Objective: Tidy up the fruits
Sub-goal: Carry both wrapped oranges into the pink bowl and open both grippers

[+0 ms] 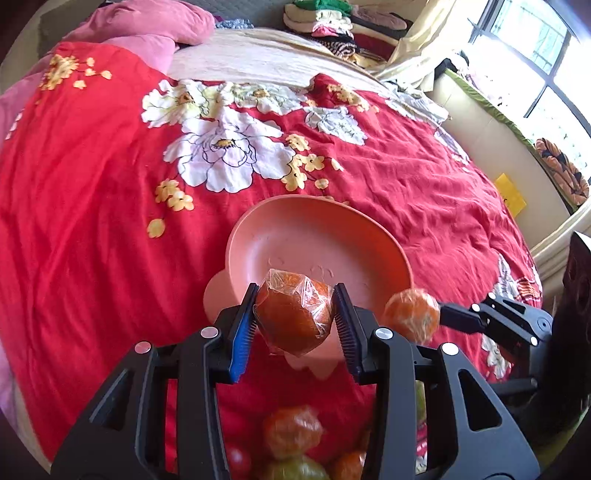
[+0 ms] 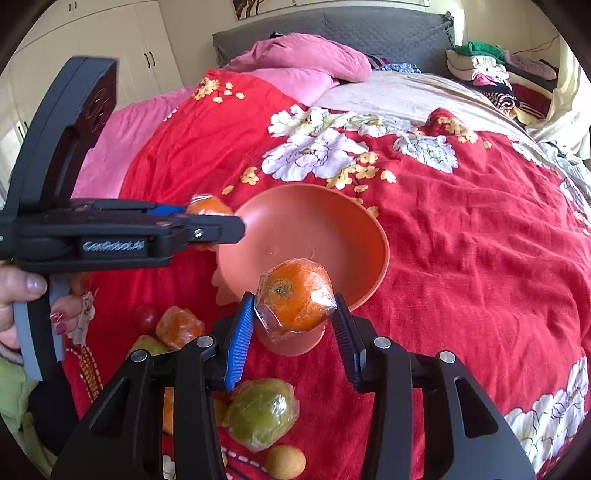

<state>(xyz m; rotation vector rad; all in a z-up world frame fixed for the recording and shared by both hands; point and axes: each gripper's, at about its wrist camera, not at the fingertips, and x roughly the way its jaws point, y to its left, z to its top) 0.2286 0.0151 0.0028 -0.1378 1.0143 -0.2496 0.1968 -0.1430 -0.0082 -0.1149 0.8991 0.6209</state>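
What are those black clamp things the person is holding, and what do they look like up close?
They are two matching hand-held grippers. The left gripper and right gripper have matte black plastic frames with triangular cut-outs and round silver pivot pins. Each has two fingers lined with ribbed blue pads. The left one's side carries pale lettering and a curved grey handle. The hand gripping it has painted nails.

**Floral quilt covers bed in sunlit room**

A red quilt [image 2: 461,258] printed with white peonies spreads across the bed. Pink bedding [image 2: 306,55] lies at the far end against a grey padded headboard [image 2: 388,29]. Folded clothes [image 2: 491,74] are stacked far right; cream wardrobes [image 2: 110,44] stand far left.
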